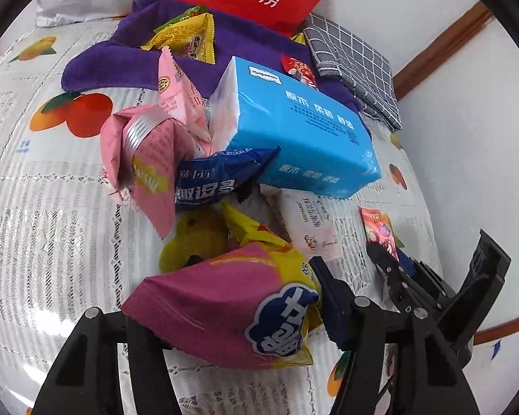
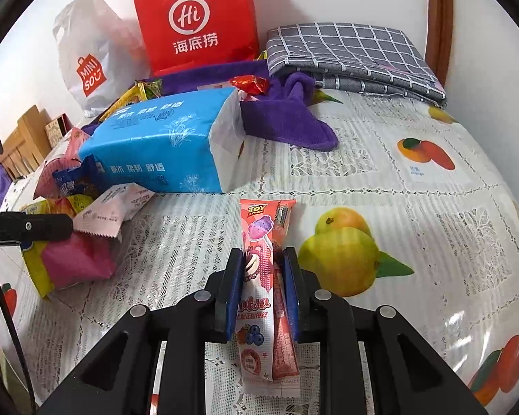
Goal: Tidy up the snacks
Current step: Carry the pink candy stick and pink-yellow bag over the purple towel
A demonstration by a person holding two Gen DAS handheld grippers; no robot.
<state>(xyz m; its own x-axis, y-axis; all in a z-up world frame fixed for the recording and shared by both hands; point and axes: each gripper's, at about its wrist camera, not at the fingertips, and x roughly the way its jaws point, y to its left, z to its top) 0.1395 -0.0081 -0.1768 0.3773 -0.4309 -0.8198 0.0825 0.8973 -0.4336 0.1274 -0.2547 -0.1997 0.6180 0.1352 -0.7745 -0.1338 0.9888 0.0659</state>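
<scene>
Snacks crowd the fruit-print tablecloth (image 2: pixel 380 180) around a blue tissue pack (image 1: pixel 294 131). Left gripper (image 1: pixel 231 314) has its fingers pressing both sides of a magenta-and-yellow snack bag (image 1: pixel 225 307), which lies just in front of the pile. Right gripper (image 2: pixel 263 290) pinches a pink lollipop packet (image 2: pixel 259 276) tight, over open tablecloth, well clear of the heap.

colours and patterns on the table surface
tablecloth (image 2: pixel 415 186): white lace with orange, yellow and green fruit prints. tissue pack (image 1: pixel 294 131): sky blue, white print. paper bag (image 2: pixel 197 17): red, white logo. folded cloth (image 2: pixel 356 55): grey, white grid. towel (image 2: pixel 287 121): purple. lollipop packet (image 2: pixel 259 276): pink and white.
</scene>
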